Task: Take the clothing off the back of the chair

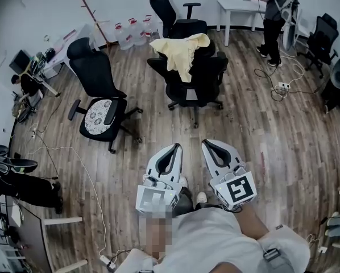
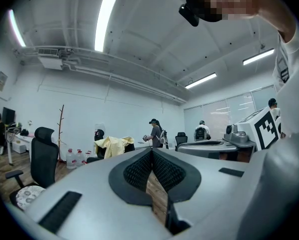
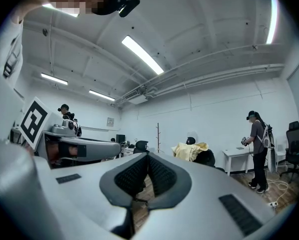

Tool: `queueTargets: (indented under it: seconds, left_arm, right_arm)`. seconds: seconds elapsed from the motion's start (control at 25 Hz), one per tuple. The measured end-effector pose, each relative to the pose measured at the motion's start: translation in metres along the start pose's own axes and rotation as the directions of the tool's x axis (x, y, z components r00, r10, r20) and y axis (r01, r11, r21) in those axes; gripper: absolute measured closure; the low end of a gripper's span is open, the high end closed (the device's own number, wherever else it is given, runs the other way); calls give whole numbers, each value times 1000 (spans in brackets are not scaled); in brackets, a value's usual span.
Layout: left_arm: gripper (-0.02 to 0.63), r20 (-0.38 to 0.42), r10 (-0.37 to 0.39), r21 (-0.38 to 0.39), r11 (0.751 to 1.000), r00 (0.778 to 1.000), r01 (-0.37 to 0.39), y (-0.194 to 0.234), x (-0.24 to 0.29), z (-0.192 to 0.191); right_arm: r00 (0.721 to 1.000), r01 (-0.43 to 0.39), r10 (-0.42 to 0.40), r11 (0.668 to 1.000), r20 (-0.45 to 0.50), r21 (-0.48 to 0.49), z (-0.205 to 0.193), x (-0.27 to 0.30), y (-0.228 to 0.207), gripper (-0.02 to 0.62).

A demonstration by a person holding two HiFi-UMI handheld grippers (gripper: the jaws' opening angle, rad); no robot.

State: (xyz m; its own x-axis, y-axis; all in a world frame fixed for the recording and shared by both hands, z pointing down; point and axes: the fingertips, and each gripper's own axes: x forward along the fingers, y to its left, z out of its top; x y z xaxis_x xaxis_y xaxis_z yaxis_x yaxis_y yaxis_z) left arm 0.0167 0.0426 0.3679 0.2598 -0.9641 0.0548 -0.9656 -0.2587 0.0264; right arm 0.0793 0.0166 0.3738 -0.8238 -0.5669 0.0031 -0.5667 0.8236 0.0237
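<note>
Now, the left gripper [image 2: 152,154] has its jaws pressed together with nothing between them, and the right gripper [image 3: 147,159] is likewise closed and empty. Both are held level, side by side, just before the person's body, pointing across the wooden floor [image 1: 272,141] toward the black chair [image 1: 201,75]. The pale yellow clothing [image 1: 178,53] hangs over the top edge of that chair's back, well apart from both grippers.

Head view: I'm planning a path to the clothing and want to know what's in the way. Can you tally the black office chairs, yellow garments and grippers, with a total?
Black office chairs: 4
Yellow garment, draped over the middle chair's back: 1
Grippers (left, right), jaws shut: 2
Total: 7
</note>
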Motion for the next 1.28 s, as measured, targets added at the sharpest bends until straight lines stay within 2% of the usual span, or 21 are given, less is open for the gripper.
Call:
queueTargets:
  seconds: [0.28, 1.28]
  left_arm:
    - [589, 8, -4, -2, 1000, 1000, 4, 21, 18, 0]
    - [590, 6, -137, -27, 990, 991, 137, 137, 100, 0]
  right_arm:
    - [1000, 13, -13, 1000, 2, -7, -1, 23, -12, 574]
    - [987, 150, -151, 988, -53, -23, -10, 154, -46, 574]
